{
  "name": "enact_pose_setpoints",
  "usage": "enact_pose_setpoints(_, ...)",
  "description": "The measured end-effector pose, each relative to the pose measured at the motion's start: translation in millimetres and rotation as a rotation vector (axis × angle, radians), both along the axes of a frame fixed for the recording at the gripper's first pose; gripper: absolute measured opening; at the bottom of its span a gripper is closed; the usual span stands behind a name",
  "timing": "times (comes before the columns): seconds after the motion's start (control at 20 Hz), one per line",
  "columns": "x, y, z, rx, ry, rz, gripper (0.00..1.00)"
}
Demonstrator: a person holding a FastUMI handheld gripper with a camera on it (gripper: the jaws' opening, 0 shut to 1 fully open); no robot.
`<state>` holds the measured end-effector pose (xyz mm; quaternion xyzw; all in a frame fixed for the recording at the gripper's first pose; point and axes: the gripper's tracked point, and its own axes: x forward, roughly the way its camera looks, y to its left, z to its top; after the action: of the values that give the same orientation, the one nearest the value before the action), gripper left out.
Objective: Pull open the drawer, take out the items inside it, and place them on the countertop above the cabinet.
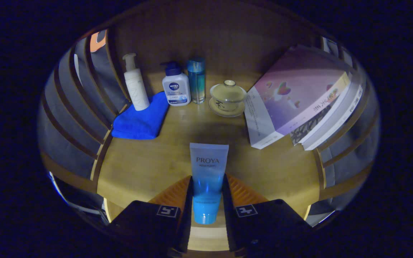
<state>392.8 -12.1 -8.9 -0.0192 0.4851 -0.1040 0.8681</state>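
One tube out of the drawer, held over the table's front edge

Back of the table, left to right: pump bottle (pixel 135 83) on blue cloth (pixel 141 121), Nivea bottle (pixel 176 86), lidded cup (pixel 227 98), books (pixel 299 96). Claw (pixel 207 195) is clamped on the blue tube (pixel 208 179), looks about ready to set down.

Place: we see a home-like nook
Signs: toiletry bottles (pixel 176 86), lidded teacup (pixel 227 97), books (pixel 299 100), wooden desk (pixel 149 165)
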Motion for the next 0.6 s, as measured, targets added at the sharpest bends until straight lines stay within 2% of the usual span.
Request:
enact_pose_setpoints(0.3, 7, -18, -12, -0.032, -0.007, -0.055, 0.44)
enact_pose_setpoints(0.6, 7, -25, -22, -0.006, -0.018, -0.096, 0.47)
